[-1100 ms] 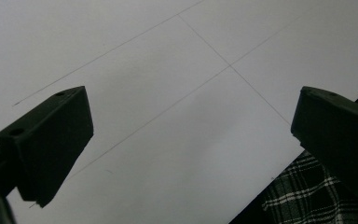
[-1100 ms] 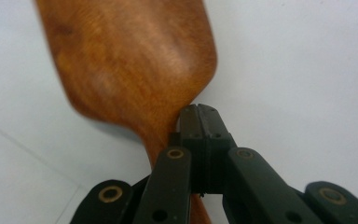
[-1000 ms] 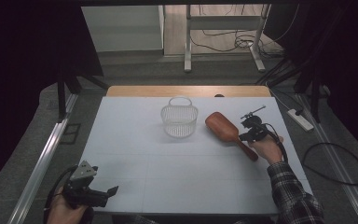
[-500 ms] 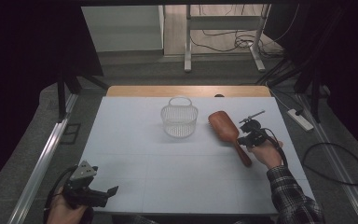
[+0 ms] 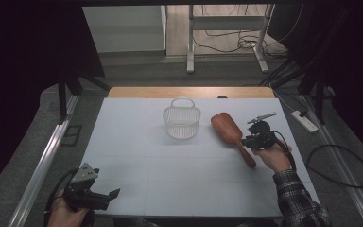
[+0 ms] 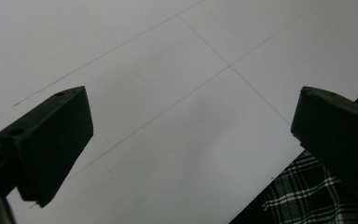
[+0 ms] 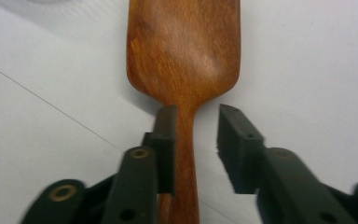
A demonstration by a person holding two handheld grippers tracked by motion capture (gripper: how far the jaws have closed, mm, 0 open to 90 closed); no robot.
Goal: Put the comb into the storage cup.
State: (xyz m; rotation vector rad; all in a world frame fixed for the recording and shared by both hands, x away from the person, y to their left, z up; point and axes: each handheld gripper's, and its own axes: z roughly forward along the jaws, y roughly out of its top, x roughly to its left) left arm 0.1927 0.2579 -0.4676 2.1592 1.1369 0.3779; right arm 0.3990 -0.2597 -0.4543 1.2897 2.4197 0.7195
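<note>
White tabletop [image 5: 170,175]: empty mesh basket [image 5: 181,122], wooden paddle brush [image 5: 231,130] beside it, its handle between right gripper's [image 7: 193,126] just-loosened jaws; left gripper's [image 5: 105,197] jaws wide.

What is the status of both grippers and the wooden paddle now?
Left gripper open, idle. Right gripper just opening, wooden paddle handle between its jaws, flat on table. Basket beside it, apart.

The right gripper [image 5: 255,138] is held in the right hand [image 5: 273,156] at the right of the scene, the checked sleeve [image 5: 298,203] reaching in from the near edge. Its fingers [image 7: 235,140] have just been opened and are seen slightly apart. The left gripper [image 5: 105,196] is held low at the near left corner, its fingers [image 6: 51,140] spread wide.
</note>
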